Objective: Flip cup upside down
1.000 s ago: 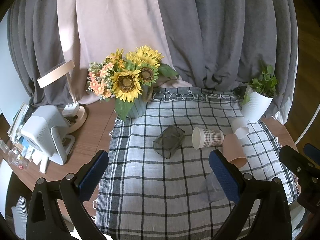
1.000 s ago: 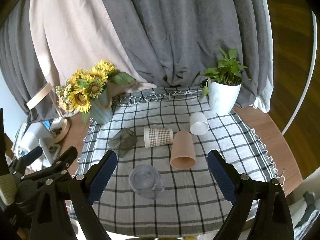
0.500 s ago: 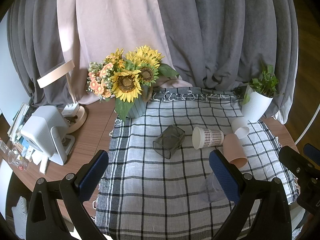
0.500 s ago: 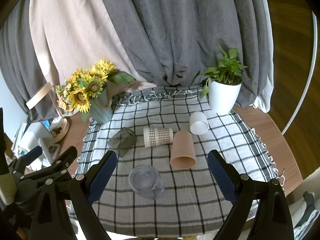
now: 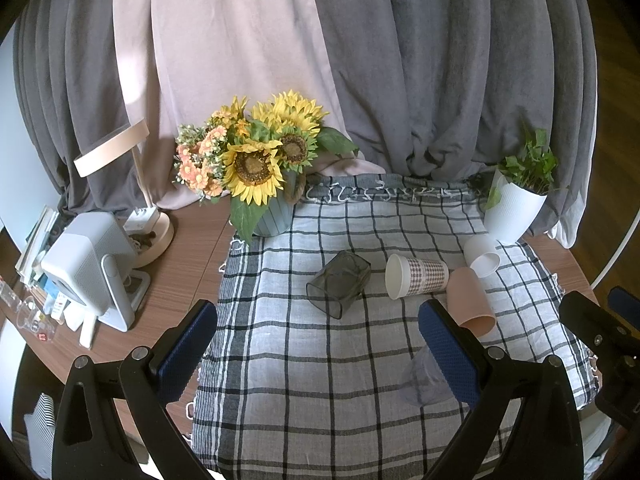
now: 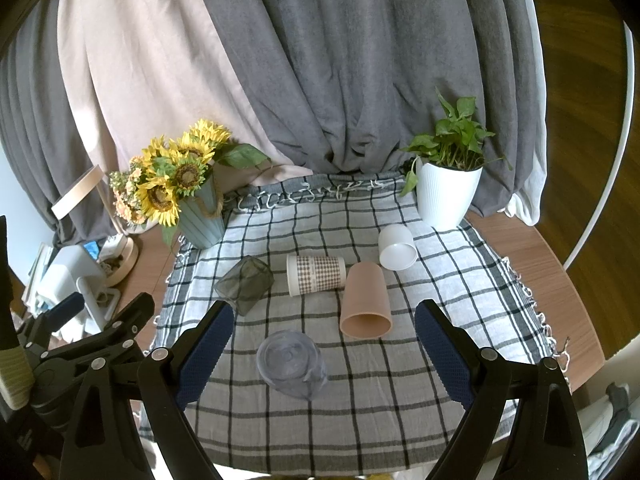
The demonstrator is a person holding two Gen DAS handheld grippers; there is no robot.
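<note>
Five cups lie on their sides on the checked cloth (image 6: 360, 408) that covers the wooden table (image 6: 536, 264). Nearest is a clear plastic cup (image 6: 291, 363), its base turned toward the right wrist camera. Behind it and to the right lies a tan cup (image 6: 366, 300), mouth toward the near edge. Touching its far end, as far as the fisheye view lets me judge, is a patterned paper cup (image 6: 316, 275) with its mouth to the left. A white cup (image 6: 397, 247) lies farther right, and a smoky square tumbler (image 6: 245, 284) lies left of the paper cup.

The right gripper (image 6: 322, 354) hovers over the near cloth, jaws spread wide and holding nothing. The left gripper (image 5: 318, 354) is likewise wide apart and empty.

A sunflower vase (image 6: 200, 216) stands at the far left, a potted plant (image 6: 446, 196) at the far right.
</note>
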